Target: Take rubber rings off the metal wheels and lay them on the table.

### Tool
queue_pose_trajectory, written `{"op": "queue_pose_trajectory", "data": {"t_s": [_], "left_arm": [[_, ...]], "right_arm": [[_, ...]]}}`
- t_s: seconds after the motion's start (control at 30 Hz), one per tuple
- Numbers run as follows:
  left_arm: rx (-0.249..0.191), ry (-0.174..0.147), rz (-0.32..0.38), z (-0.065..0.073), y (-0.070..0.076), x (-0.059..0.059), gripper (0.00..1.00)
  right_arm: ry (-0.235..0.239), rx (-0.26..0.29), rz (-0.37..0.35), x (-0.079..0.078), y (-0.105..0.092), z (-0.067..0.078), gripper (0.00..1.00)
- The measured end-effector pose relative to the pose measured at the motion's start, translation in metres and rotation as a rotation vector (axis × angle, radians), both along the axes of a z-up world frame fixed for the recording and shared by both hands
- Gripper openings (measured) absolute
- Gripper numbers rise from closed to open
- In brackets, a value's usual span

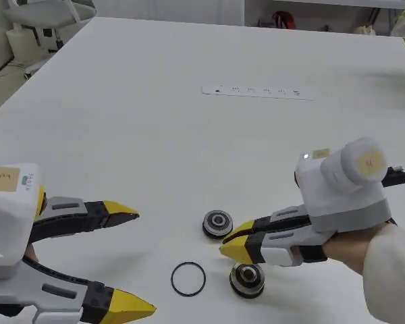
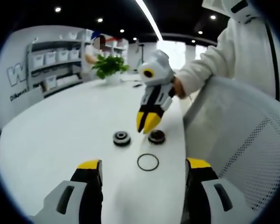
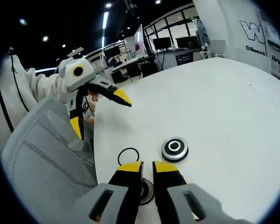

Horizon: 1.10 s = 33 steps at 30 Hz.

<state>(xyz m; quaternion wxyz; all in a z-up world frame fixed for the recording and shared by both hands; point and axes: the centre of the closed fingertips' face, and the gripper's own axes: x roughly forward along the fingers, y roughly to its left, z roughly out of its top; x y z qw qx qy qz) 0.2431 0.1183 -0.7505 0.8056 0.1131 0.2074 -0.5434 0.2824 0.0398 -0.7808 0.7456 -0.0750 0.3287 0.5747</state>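
Head view shows the left gripper (image 1: 131,261) with its jaws spread wide and nothing between them, low by the near edge of the desk (image 1: 155,135). The right gripper (image 1: 233,248) has its jaws pressed together and empty, tips between two metal wheels (image 1: 218,223); whether they touch either, I cannot tell. A loose rubber ring (image 1: 188,278) lies flat just beside the nearer wheel (image 1: 248,279). Beyond, open desk stretches to a power strip (image 1: 258,92).

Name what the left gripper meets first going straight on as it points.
Probably the loose rubber ring, lying on the table ahead of the left gripper's open fingers; its height is unclear, so it might pass over.
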Motion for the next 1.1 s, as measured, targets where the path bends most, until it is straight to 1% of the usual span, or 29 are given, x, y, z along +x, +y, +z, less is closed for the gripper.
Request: {"op": "queue_pose_trajectory", "data": {"t_s": [0.07, 0.1, 0.17, 0.23, 0.27, 0.3, 0.33, 0.37, 0.4, 0.5, 0.6, 0.67, 0.77, 0.83, 0.87, 0.9, 0.93, 1.0, 1.03, 1.1], "left_arm": [[-0.003, 0.002, -0.006, 0.002, -0.003, 0.003, 0.73], [0.004, -0.002, -0.014, 0.003, -0.005, 0.004, 0.73], [-0.001, -0.014, -0.021, 0.008, -0.01, 0.007, 0.73], [-0.021, -0.014, -0.027, 0.015, -0.016, 0.01, 0.73], [-0.024, -0.015, -0.029, 0.016, -0.017, 0.011, 0.73], [-0.03, -0.017, -0.037, 0.019, -0.022, 0.012, 0.73], [-0.03, -0.017, -0.044, 0.02, -0.025, 0.013, 0.72], [-0.03, -0.02, -0.053, 0.023, -0.029, 0.014, 0.72], [-0.031, -0.025, -0.057, 0.025, -0.032, 0.016, 0.71], [-0.052, -0.035, -0.072, 0.033, -0.047, 0.023, 0.69], [-0.061, -0.04, -0.099, 0.035, -0.063, 0.026, 0.67], [-0.057, -0.044, -0.118, 0.032, -0.073, 0.026, 0.65], [-0.052, -0.032, -0.136, 0.024, -0.087, 0.025, 0.6], [-0.028, -0.025, -0.156, 0.014, -0.094, 0.021, 0.57], [-0.007, -0.029, -0.168, 0.008, -0.096, 0.019, 0.55], [-0.001, -0.031, -0.171, 0.005, -0.097, 0.019, 0.54], [0.018, -0.03, -0.18, -0.001, -0.1, 0.016, 0.52], [0.016, -0.022, -0.188, -0.006, -0.104, 0.013, 0.48], [0.006, -0.005, -0.191, -0.009, -0.108, 0.01, 0.46], [0.005, 0.001, -0.195, -0.013, -0.112, 0.007, 0.4]], "right_arm": [[-0.008, -0.011, -0.005, 0.001, -0.009, 0.0, 0.06], [-0.009, -0.014, -0.009, 0.001, -0.015, 0.0, 0.06], [0.009, -0.002, -0.027, 0.0, -0.025, 0.0, 0.07], [0.019, -0.002, -0.035, -0.001, -0.032, -0.001, 0.08], [0.024, -0.003, -0.037, -0.003, -0.037, -0.003, 0.08], [0.032, -0.002, -0.04, -0.005, -0.041, -0.004, 0.09], [0.04, 0.002, -0.039, -0.007, -0.044, -0.005, 0.09], [0.058, 0.018, -0.034, -0.011, -0.044, -0.004, 0.11], [0.101, 0.037, -0.036, -0.017, -0.045, -0.005, 0.12], [0.101, 0.053, -0.039, -0.02, -0.048, -0.007, 0.16], [0.107, 0.058, -0.033, -0.025, -0.047, -0.011, 0.19], [0.099, 0.05, -0.023, -0.027, -0.046, -0.014, 0.21], [0.089, 0.045, 0.0, -0.031, -0.043, -0.017, 0.22], [0.073, 0.033, 0.017, -0.034, -0.041, -0.019, 0.23], [0.066, 0.027, 0.019, -0.034, -0.041, -0.021, 0.23], [0.052, 0.019, 0.023, -0.033, -0.041, -0.022, 0.23], [0.044, 0.015, 0.028, -0.033, -0.041, -0.023, 0.23], [0.025, 0.001, 0.037, -0.034, -0.041, -0.025, 0.23], [0.019, -0.003, 0.045, -0.035, -0.041, -0.025, 0.22], [0.012, -0.005, 0.05, -0.034, -0.04, -0.026, 0.21]]}}
